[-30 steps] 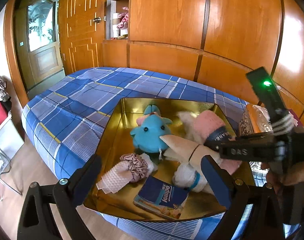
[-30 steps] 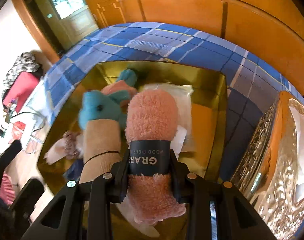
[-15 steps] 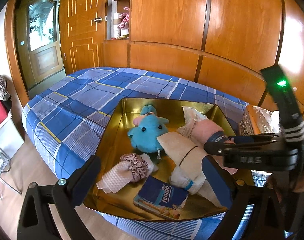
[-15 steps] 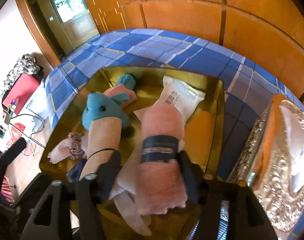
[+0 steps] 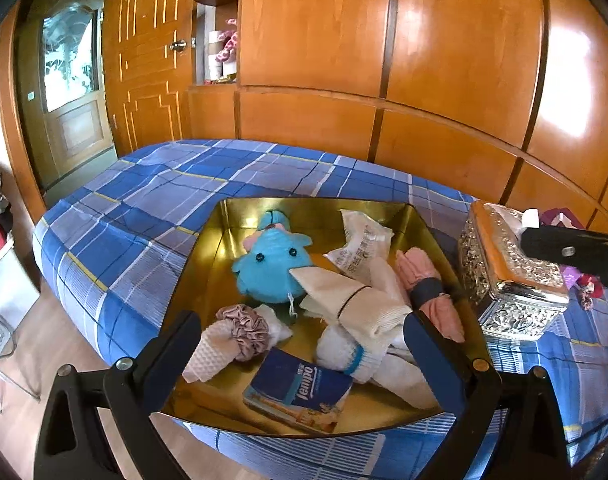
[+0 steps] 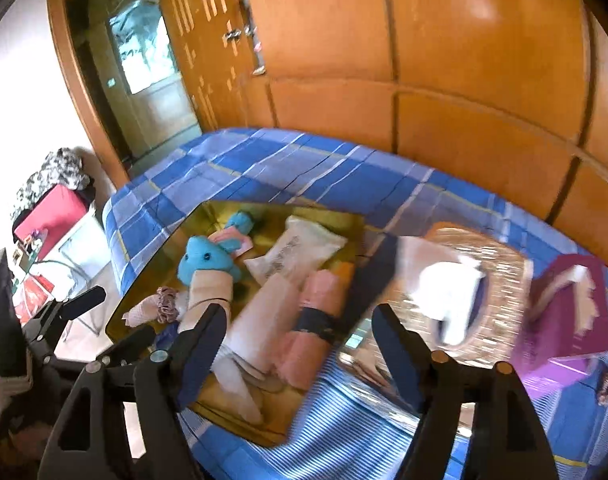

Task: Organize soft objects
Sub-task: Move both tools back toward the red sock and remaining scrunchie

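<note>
Pink towel (image 5: 428, 292), rolled and bound by a dark band, lies at the right side of the gold tray (image 5: 223, 264) on the bed (image 5: 143, 200), beside a blue plush (image 5: 269, 266). Both the left claw (image 5: 301, 340) and right claw (image 6: 297, 334) gape wide, holding nothing. Bare checked bedding fills the frame's upper left; a silver box (image 5: 512, 276) stands just beside the tray's right rim.
</note>
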Tool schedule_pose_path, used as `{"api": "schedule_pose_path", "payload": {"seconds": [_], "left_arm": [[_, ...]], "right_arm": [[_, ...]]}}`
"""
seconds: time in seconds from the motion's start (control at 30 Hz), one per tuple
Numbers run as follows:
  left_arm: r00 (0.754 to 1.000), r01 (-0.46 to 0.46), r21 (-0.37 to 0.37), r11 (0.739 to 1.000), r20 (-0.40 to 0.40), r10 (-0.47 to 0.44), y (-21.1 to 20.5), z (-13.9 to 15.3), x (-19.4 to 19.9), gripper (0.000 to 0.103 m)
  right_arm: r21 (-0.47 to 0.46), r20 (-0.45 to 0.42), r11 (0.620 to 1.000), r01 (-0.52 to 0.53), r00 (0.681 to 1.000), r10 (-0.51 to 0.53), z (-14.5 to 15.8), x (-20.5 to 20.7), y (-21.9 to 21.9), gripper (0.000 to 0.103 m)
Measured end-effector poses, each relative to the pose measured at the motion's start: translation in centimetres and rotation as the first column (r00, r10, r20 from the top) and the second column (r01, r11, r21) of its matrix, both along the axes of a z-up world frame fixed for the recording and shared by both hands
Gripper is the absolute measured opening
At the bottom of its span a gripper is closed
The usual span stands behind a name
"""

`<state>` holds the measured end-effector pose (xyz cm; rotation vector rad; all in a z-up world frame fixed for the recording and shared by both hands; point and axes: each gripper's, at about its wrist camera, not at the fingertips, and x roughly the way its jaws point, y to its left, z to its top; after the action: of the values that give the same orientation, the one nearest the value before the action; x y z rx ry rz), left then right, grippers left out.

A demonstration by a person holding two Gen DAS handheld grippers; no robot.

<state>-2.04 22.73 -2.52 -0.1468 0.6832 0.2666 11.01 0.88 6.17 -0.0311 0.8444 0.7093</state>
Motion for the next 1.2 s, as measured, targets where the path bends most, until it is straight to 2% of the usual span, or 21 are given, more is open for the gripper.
{"api": "schedule_pose_path", "payload": {"seconds": [0.1,0.17,0.3,0.4,0.43,0.47,0.53,0.6,0.67,0.7,0.73,0.77,0.87,0.9,0.97,1.0,1.07,1.1,1.13,1.2], "left_arm": [[0.999,0.028,0.008,1.000,0.015,-0.028,-0.7,0.4,-0.1,0.102],[0.998,0.056,0.020,0.998,0.033,-0.057,-1.4,1.0,-0.2,0.102],[0.988,0.137,0.040,0.990,0.073,-0.140,-3.5,2.5,-0.2,0.102],[0.972,0.206,0.067,0.976,0.102,-0.212,-5.5,3.8,0.0,0.102],[0.959,0.257,0.057,0.965,0.108,-0.262,-6.3,4.3,0.1,0.102],[0.950,0.287,0.049,0.957,0.112,-0.291,-6.9,4.7,0.2,0.102],[0.926,0.355,0.040,0.934,0.120,-0.357,-8.6,5.5,0.6,0.102],[0.894,0.431,0.053,0.901,0.110,-0.434,-11.0,6.3,1.1,0.102],[0.863,0.489,0.078,0.869,0.100,-0.495,-13.4,6.8,1.5,0.103],[0.848,0.516,0.085,0.852,0.094,-0.522,-14.5,6.9,1.8,0.103],[0.830,0.543,0.094,0.834,0.087,-0.550,-15.8,7.1,1.9,0.103],[0.807,0.577,0.103,0.810,0.080,-0.585,-17.4,7.4,2.2,0.103],[0.744,0.660,0.105,0.744,0.051,-0.667,-21.6,7.7,2.7,0.103],[0.714,0.693,0.105,0.713,0.038,-0.699,-23.5,7.8,3.0,0.103],[0.668,0.739,0.103,0.666,0.022,-0.744,-26.6,7.7,3.4,0.103],[0.652,0.754,0.101,0.649,0.004,-0.758,-28.2,7.5,3.8,0.103],[0.619,0.784,0.094,0.614,-0.027,-0.785,-30.9,7.1,4.5,0.103],[0.590,0.806,0.089,0.585,-0.037,-0.807,-32.6,6.9,5.0,0.103],[0.578,0.815,0.087,0.573,-0.045,-0.815,-33.6,6.9,5.3,0.103],[0.535,0.844,0.091,0.529,-0.069,-0.842,-36.4,6.5,6.2,0.103]], "right_arm": [[0.026,0.017,0.998,0.063,0.998,-0.064,0.7,-0.2,-3.8,0.077],[0.042,0.030,0.992,0.123,0.992,-0.124,1.1,-0.2,-6.7,0.081],[0.081,0.036,0.961,0.265,0.963,-0.268,1.5,-0.2,-13.4,0.085],[0.080,0.009,0.911,0.405,0.913,-0.407,0.8,0.4,-19.1,0.094],[0.082,-0.012,0.888,0.453,0.891,-0.453,0.3,0.7,-21.1,0.100],[0.082,-0.029,0.866,0.493,0.870,-0.493,-0.1,0.8,-22.9,0.103],[0.063,-0.051,0.799,0.598,0.801,-0.596,-1.3,1.3,-27.0,0.103],[0.020,-0.076,0.708,0.706,0.707,-0.703,-2.8,1.9,-31.2,0.103],[-0.050,-0.123,0.590,0.806,0.582,-0.804,-4.9,2.6,-35.5,0.103],[-0.065,-0.136,0.548,0.834,0.537,-0.833,-5.7,2.6,-37.4,0.103],[-0.084,-0.152,0.489,0.868,0.474,-0.867,-6.8,2.7,-39.4,0.103],[-0.098,-0.166,0.438,0.894,0.419,-0.893,-7.8,2.8,-41.2,0.103],[-0.128,-0.195,0.325,0.937,0.298,-0.934,-10.0,2.5,-44.7,0.103],[-0.131,-0.224,0.292,0.947,0.258,-0.940,-10.6,2.3,-45.7,0.103],[-0.100,-0.278,0.239,0.966,0.203,-0.939,-11.0,1.5,-47.2,0.101],[-0.113,-0.286,0.217,0.970,0.177,-0.942,-11.2,1.2,-47.5,0.101],[-0.116,-0.321,0.190,0.975,0.144,-0.936,-11.7,0.7,-48.1,0.101],[-0.109,-0.338,0.178,0.978,0.132,-0.932,-11.9,0.5,-48.4,0.101],[-0.098,-0.357,0.169,0.981,0.124,-0.926,-12.0,0.3,-48.7,0.101],[-0.075,-0.380,0.158,0.985,0.119,-0.917,-12.2,-0.1,-49.0,0.101]]}}
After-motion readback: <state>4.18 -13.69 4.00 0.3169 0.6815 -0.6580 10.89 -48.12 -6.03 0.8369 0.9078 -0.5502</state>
